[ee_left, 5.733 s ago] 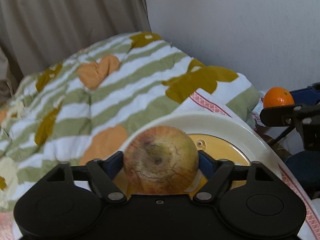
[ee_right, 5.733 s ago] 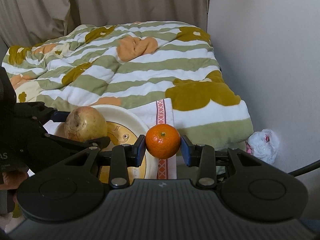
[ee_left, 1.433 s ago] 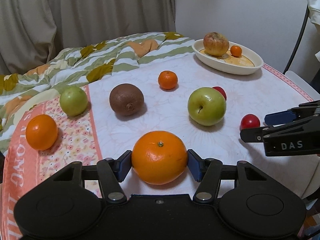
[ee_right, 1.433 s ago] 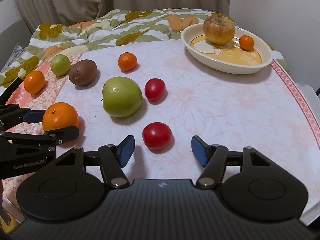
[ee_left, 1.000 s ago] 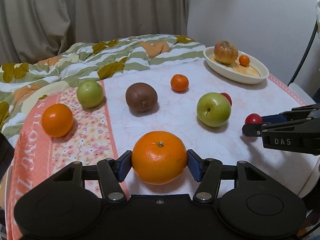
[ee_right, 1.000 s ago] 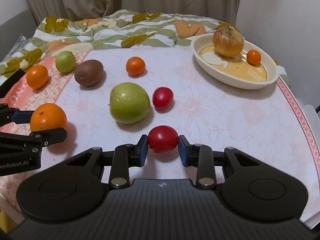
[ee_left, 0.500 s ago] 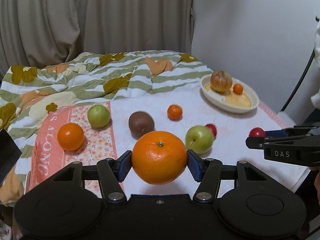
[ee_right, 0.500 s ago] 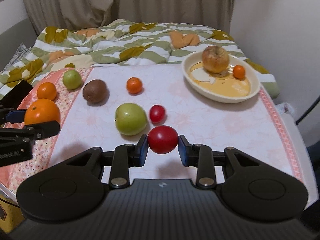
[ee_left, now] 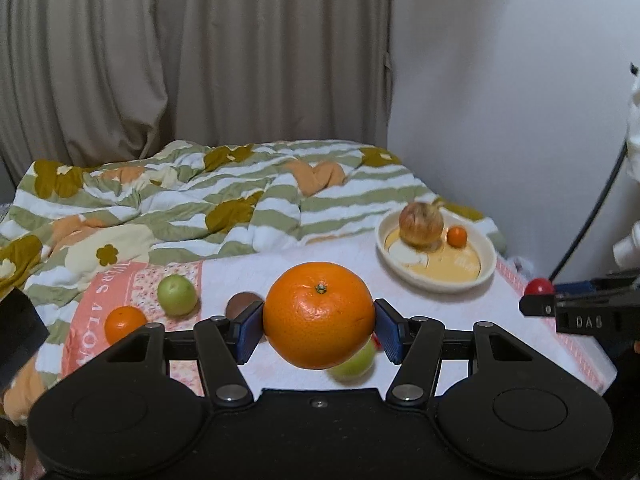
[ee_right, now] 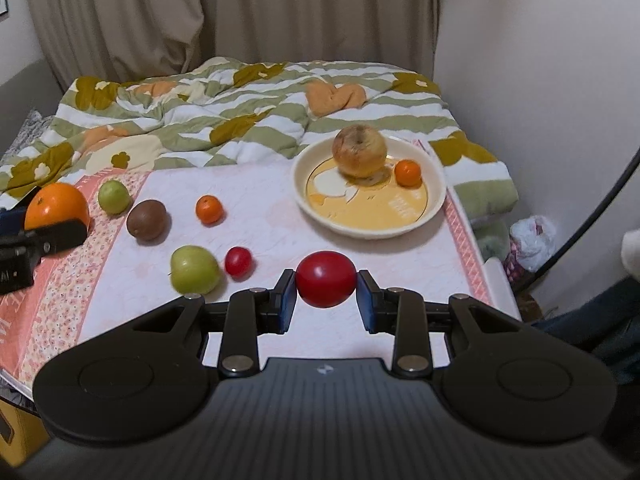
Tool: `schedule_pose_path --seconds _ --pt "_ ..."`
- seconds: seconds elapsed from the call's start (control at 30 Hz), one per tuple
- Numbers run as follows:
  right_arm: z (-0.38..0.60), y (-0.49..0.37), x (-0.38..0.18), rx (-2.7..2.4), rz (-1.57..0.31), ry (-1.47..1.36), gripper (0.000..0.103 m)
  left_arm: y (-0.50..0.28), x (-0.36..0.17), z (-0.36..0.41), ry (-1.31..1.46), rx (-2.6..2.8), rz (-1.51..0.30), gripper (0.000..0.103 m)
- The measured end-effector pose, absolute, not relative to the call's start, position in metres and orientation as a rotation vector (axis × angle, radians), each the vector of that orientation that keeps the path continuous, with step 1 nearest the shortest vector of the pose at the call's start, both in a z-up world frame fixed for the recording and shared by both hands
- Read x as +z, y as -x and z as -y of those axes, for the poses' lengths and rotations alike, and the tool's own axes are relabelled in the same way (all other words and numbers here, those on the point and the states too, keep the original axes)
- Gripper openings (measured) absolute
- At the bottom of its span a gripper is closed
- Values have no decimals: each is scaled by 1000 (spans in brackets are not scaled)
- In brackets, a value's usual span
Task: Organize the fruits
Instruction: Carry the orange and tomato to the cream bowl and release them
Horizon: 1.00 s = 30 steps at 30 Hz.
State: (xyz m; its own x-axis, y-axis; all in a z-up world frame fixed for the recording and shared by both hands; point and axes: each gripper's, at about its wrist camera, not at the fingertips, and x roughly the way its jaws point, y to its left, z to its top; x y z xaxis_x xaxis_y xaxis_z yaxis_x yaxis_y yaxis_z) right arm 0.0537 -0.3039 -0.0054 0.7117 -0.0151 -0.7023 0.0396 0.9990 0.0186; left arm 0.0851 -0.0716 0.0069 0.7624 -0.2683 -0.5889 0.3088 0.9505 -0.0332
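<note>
My left gripper is shut on a large orange and holds it high above the table. My right gripper is shut on a red tomato, also lifted above the table. A cream bowl at the table's far right holds a brownish apple and a small mandarin. The bowl also shows in the left wrist view. On the table lie a green apple, a small red tomato, a small mandarin, a brown kiwi and a small green apple.
A second orange lies at the table's left edge on the pink floral cloth. A striped quilt on a bed lies behind the table. A white wall stands to the right, curtains behind. A black cable hangs at right.
Both grippers have risen and pulled back from the table with their fruits held. The table and bowl now look smaller and lower in both views.
</note>
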Motion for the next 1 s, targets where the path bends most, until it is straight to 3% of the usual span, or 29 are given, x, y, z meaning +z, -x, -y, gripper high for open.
schedule_pose_path --seconds 0.57,1.0 --pt "413 -121 -1 150 -736 37 47 -127 12 187 -20 -181 -617 62" --pt "452 -176 -31 150 -754 -15 47 -205 -32 248 -135 -218 -666 62"
